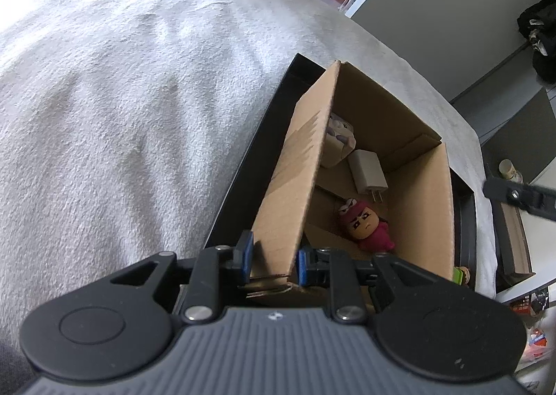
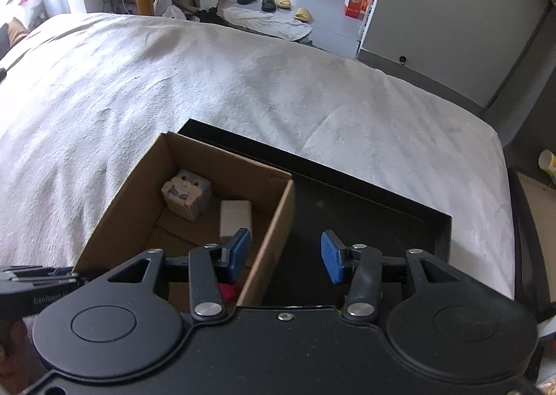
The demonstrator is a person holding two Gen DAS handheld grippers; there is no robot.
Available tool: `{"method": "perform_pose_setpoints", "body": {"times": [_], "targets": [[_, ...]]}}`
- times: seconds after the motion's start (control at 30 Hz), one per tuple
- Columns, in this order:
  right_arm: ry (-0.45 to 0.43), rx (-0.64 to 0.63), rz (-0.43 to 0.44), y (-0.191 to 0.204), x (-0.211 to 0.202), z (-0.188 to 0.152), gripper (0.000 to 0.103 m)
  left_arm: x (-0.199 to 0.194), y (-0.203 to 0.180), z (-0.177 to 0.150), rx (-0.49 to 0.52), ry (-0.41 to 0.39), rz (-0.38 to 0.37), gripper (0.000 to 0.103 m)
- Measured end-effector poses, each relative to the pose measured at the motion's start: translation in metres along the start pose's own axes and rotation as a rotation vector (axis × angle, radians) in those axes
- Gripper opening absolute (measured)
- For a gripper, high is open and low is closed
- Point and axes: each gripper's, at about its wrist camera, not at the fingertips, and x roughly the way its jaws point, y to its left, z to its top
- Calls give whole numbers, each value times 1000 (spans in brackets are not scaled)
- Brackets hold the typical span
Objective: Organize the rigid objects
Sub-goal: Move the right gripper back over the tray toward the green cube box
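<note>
An open cardboard box (image 1: 417,200) (image 2: 121,214) stands in a black tray (image 1: 243,179) (image 2: 347,214) on a white blanket. Inside lie a grey rabbit cube (image 1: 338,127) (image 2: 187,193), a white charger (image 1: 368,172) (image 2: 236,217) and a red figurine (image 1: 365,224). My left gripper (image 1: 274,261) is shut on the box's near wall, by a corner. My right gripper (image 2: 285,254) is open and empty, straddling the box's right wall without pressing it. It also shows at the right edge of the left wrist view, as the right gripper (image 1: 514,197).
The white blanket (image 2: 208,82) covers a bed that falls away at the far and right edges. A small green and yellow object (image 1: 460,275) lies in the tray beside the box. Slippers (image 2: 267,2) and an orange carton (image 2: 356,0) are on the floor beyond.
</note>
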Motion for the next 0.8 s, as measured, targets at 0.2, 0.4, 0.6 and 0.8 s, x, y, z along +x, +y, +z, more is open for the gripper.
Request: {"method": "perform_pose_setpoints", "body": {"times": [0.2, 0.4, 0.6, 0.8], "targets": [[-1, 39, 8, -21, -7, -15, 53, -1, -3, -1, 3, -4, 14, 23], [4, 78, 13, -39, -7, -28, 53, 0, -6, -1, 5, -7, 28, 23], [9, 119, 28, -57, -6, -41, 53, 0, -7, -1, 7, -9, 42, 22], [19, 174, 61, -74, -1, -53, 53, 1, -11, -3, 18, -15, 62, 22]]}}
